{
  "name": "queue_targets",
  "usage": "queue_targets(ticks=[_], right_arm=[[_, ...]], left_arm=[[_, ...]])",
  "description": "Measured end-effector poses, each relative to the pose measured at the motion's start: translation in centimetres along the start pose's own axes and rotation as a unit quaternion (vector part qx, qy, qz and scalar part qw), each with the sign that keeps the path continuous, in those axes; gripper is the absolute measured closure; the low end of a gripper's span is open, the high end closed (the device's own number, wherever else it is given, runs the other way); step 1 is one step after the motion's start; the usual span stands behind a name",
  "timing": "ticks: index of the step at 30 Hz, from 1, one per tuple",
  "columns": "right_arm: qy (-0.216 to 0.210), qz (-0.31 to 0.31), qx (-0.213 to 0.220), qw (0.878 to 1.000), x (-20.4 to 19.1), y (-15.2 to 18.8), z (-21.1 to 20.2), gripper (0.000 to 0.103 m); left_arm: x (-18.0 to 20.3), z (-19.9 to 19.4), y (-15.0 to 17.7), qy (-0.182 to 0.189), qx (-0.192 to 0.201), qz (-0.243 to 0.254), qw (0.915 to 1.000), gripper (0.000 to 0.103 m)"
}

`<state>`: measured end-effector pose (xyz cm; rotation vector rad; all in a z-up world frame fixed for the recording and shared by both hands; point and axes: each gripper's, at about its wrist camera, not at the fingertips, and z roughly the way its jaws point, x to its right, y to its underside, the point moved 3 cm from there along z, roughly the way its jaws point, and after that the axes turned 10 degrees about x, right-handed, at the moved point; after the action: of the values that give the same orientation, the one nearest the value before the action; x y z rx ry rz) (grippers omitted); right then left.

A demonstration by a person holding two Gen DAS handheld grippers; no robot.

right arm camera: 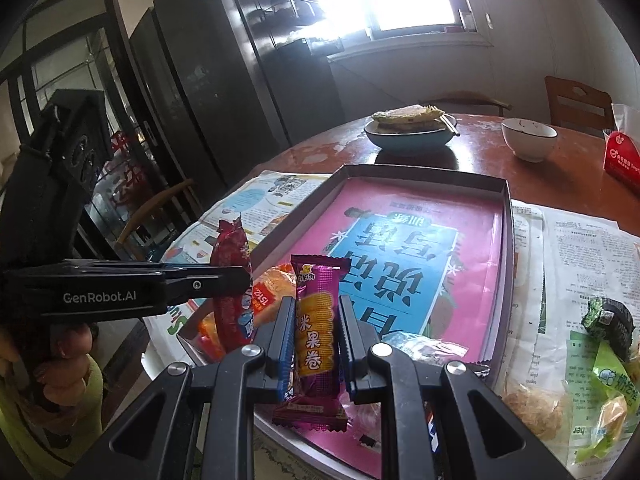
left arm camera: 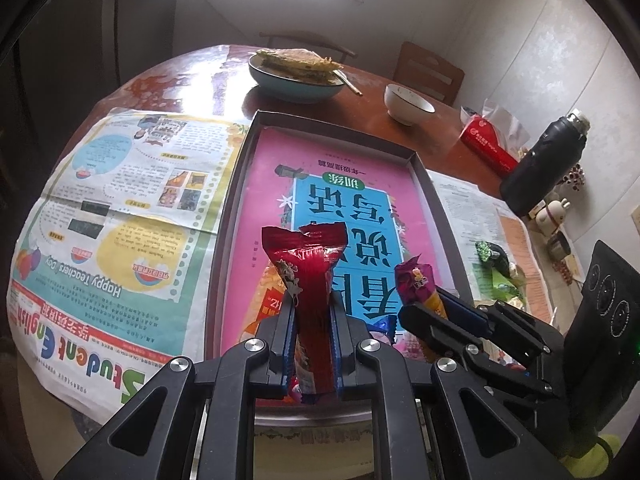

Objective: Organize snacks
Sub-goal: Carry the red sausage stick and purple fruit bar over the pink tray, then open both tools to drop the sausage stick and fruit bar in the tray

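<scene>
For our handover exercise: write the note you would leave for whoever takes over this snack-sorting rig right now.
Left gripper: shut on the red snack pack, above the near end of the tray.
Right gripper: shut on the purple rice-roll pack, also above the near end.
Done: a few snacks already lie at the tray's near end.
Left: set both packs down; green packs and others remain on the newspaper to the right.

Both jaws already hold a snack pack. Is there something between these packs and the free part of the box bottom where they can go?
Nothing visible blocks it. The red pack in the left gripper and the purple pack in the right gripper hang over the box's near end, where some snacks already lie. The pink bottom farther in is bare.
</scene>
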<state>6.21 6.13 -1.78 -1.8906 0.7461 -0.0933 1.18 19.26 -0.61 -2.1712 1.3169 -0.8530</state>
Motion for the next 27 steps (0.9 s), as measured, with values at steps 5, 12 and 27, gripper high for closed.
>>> queue_targets(ticks=[5, 12, 27], right_arm=[[0.005, -0.002, -0.006, 1.000, 0.0, 0.3, 0.2, 0.082], [0.012, 0.000, -0.011, 1.000, 0.2, 0.5, 0.3, 0.081], [0.020, -0.006, -0.006, 1.000, 0.5, 0.6, -0.9, 0.071]], left_arm=[[0.0, 0.5, 0.0, -0.005, -0.005, 0.001, 1.0000, 0.088], [0.3, 0.9, 0.2, -0.005, -0.008, 0.006, 0.9999, 0.088], [0.4, 1.3, 0.5, -0.003, -0.017, 0.004, 0.9998, 0.083]])
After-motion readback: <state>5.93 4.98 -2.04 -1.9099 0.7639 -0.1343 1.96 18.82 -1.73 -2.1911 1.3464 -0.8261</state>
